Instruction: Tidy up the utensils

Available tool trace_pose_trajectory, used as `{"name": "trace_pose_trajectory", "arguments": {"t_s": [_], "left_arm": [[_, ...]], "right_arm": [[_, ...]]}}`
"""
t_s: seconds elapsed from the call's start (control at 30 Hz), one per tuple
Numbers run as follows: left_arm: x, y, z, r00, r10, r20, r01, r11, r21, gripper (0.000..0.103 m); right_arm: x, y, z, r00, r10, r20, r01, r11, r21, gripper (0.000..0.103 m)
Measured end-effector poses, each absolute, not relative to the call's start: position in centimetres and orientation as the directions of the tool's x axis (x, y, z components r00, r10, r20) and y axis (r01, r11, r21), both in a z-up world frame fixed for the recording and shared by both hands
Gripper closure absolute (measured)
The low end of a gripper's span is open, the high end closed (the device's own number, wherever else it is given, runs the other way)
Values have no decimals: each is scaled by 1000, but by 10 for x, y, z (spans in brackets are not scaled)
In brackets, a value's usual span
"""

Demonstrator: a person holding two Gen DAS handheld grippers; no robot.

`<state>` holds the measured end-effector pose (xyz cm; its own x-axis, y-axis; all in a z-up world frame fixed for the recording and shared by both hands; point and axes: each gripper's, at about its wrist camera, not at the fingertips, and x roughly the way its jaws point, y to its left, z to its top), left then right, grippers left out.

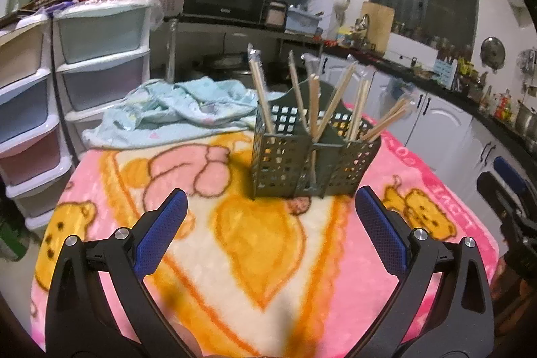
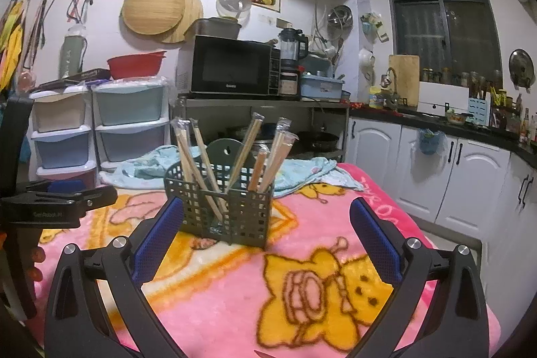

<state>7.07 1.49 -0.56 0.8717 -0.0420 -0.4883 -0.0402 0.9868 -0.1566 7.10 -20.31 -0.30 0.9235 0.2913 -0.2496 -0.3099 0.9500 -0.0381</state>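
**Both grippers hang open before a loaded chopstick caddy**

At the left of the desk lies a crumpled light-blue cloth [image 1: 174, 104], pushed toward the far edge, probably to leave the working area free. The left gripper [image 1: 271, 225] is held low over the pink cartoon blanket [image 1: 261, 274] that covers the desk, its jaws spread wide and holding nothing. It points straight at the dark green perforated caddy [image 1: 312, 156], which stands upright near the middle of the blanket, just beyond the fingertips.

Wrapped chopsticks [image 1: 260, 89] stand in the caddy's compartments, leaning outward at different angles; the slotted walls keep them upright and sorted, which suggests the organizing is largely done. No loose utensils show on the blanket.

To the right, the right gripper [image 2: 266, 218] faces the same caddy from the other side, level and close to the blanket. Its jaws are also wide apart and empty, framing the caddy without touching it. In its view, the left gripper's black body appears at the left edge.
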Motion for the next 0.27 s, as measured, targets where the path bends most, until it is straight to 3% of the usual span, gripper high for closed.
{"name": "trace_pose_trajectory", "arguments": {"t_s": [0.13,0.27], "left_arm": [[91,42,-16,834,19,-552,-132,977,-166,11],[137,99,-28,750,153,-643,-288,951,-110,11]], "right_arm": [[92,-221,-6,922,251,-294,-265,964,-9,7],[161,-262,-28,859,148,-490,-160,987,17,7]]}}
